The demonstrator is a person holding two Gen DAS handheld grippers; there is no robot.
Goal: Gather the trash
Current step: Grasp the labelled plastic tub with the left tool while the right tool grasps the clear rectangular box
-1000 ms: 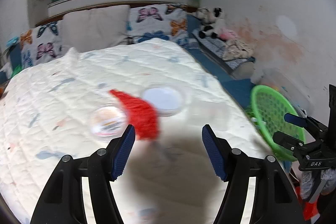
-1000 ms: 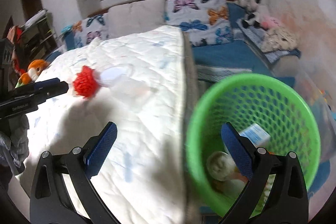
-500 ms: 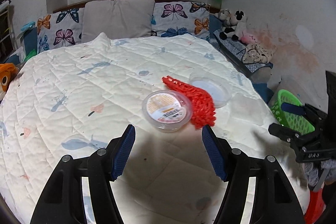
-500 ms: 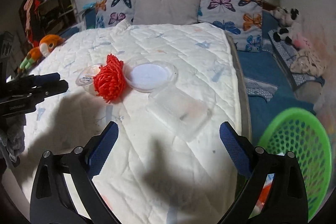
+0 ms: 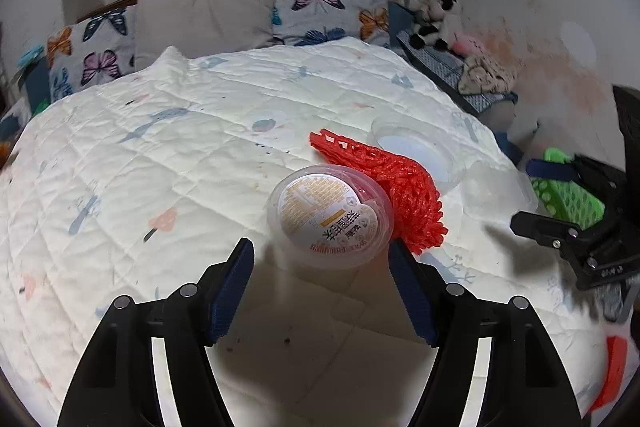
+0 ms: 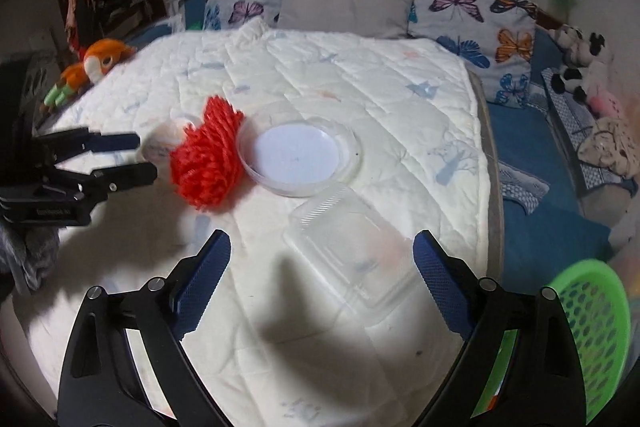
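Opening left gripper point(image 5: 320, 263) nears sealed cup point(image 5: 329, 213); right gripper point(image 6: 322, 283) closing

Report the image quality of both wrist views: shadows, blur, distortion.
Left wrist view: fisheye bending, dark corners, a shadow on the quilt below the sharp sealed cup. Right wrist view: same warp, a large shadow under the clear clamshell box, green basket slightly blurred.

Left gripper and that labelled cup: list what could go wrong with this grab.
1. The red net lies against the labelled cup; the left gripper, jaws opening with nothing between them yet, may snag it.
2. The thin cup could buckle or tip on the soft quilt.
3. The right gripper, jaws closing, works close by.
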